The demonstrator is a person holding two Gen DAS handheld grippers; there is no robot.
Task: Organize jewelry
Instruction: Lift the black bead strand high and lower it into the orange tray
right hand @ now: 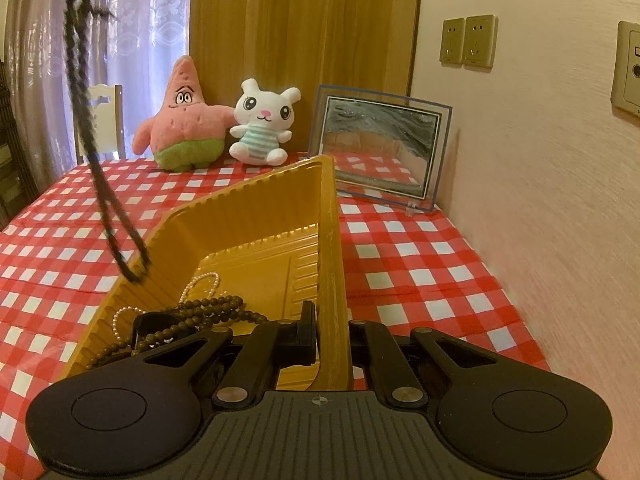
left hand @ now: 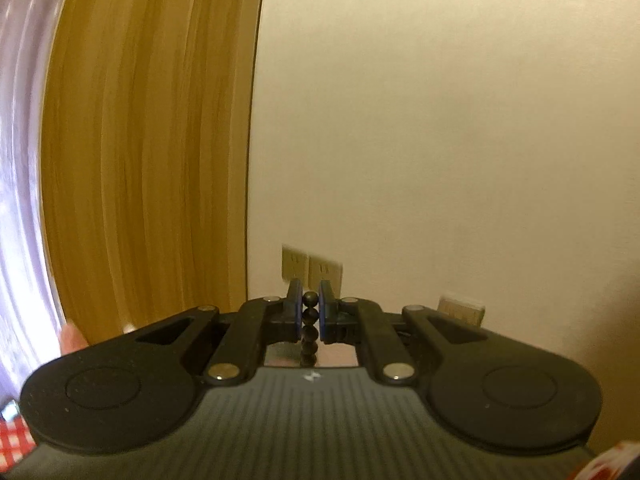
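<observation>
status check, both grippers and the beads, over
Left gripper shut on black bead strand, dangling over yellow tray. Right gripper clamped on tray wall. Nothing in the way.

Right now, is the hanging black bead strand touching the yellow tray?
Cannot tell. In the right wrist view the black bead strand hangs with its lower end overlapping the yellow tray's left rim, but blur hides whether it rests there or hangs clear.

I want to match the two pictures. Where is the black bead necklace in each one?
Left wrist view: black bead necklace low in the middle, pinched in the left gripper.
Right wrist view: hangs at upper left, reaching the yellow tray.
Shared landmark: the wall sockets.
</observation>
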